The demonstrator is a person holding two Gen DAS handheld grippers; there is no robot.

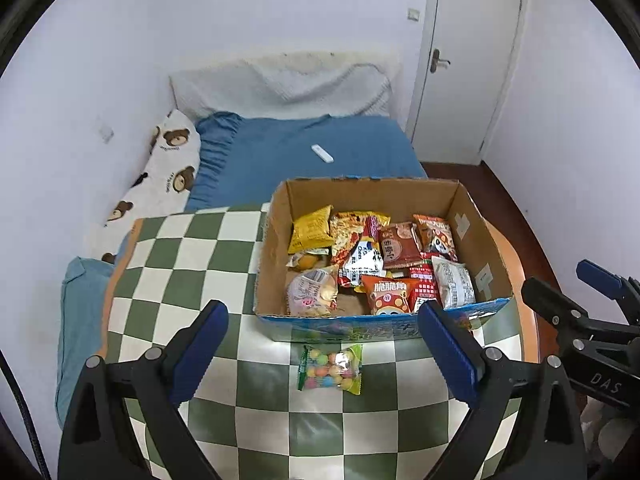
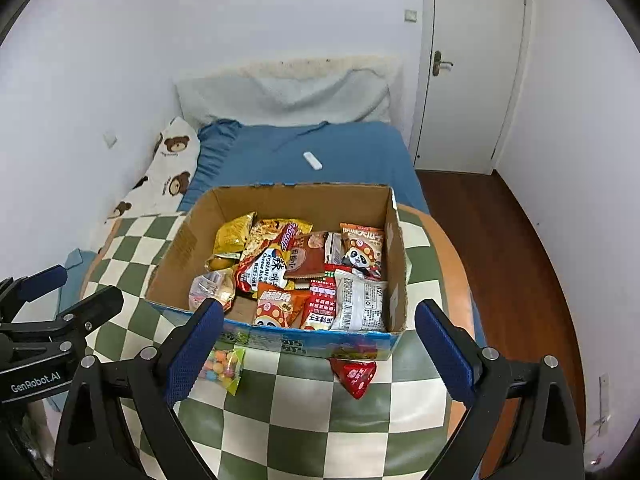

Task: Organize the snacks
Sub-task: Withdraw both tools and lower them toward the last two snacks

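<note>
A cardboard box (image 1: 476,236) (image 2: 188,236) full of several snack packets stands on the green-and-white checked table (image 1: 180,280) (image 2: 312,432). A clear bag of coloured candy balls (image 1: 330,368) (image 2: 224,366) lies on the table just in front of the box. A small red triangular packet (image 2: 354,376) lies to its right, seen only in the right wrist view. My left gripper (image 1: 324,352) is open, its fingers either side of the candy bag and above it. My right gripper (image 2: 320,348) is open too, hanging over the box's front edge and the red packet.
Behind the table is a bed with a blue sheet (image 1: 304,144) (image 2: 320,156), a white remote (image 1: 322,153) (image 2: 312,160) and a bear-print pillow (image 1: 168,168). A white door (image 1: 468,60) and wooden floor (image 2: 512,240) are on the right.
</note>
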